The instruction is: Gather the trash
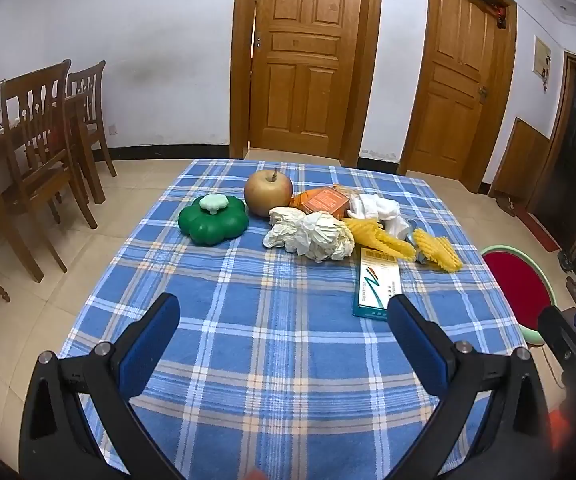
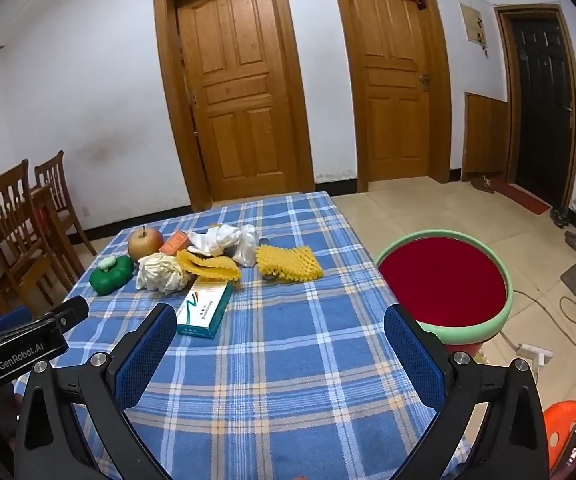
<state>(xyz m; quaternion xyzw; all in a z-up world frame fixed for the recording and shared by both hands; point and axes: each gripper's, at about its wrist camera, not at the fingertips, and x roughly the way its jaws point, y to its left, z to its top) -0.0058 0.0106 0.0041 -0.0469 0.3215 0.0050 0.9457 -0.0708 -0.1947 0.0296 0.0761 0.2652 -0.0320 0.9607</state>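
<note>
On the blue plaid tablecloth [image 1: 271,344] lies a pile of trash: crumpled white tissue [image 1: 312,232] [image 2: 161,274], yellow foam netting [image 1: 436,254] [image 2: 288,266], a second yellow net [image 1: 380,236] [image 2: 207,266], a white and teal carton [image 1: 378,280] [image 2: 203,308], an orange box [image 1: 326,200] [image 2: 173,242] and white crumpled wrap [image 1: 376,208] [image 2: 227,240]. My left gripper [image 1: 283,316] is open and empty, short of the pile. My right gripper [image 2: 279,326] is open and empty, its left finger beside the carton. A red bin with a green rim [image 2: 444,284] [image 1: 520,288] stands right of the table.
An apple [image 1: 267,194] [image 2: 145,242] and a green clover-shaped container [image 1: 212,220] [image 2: 111,274] sit left of the pile. Wooden chairs [image 1: 43,152] stand at the left. Cables and a power strip [image 2: 534,354] lie on the floor, with an orange stool [image 2: 568,428] at the lower right.
</note>
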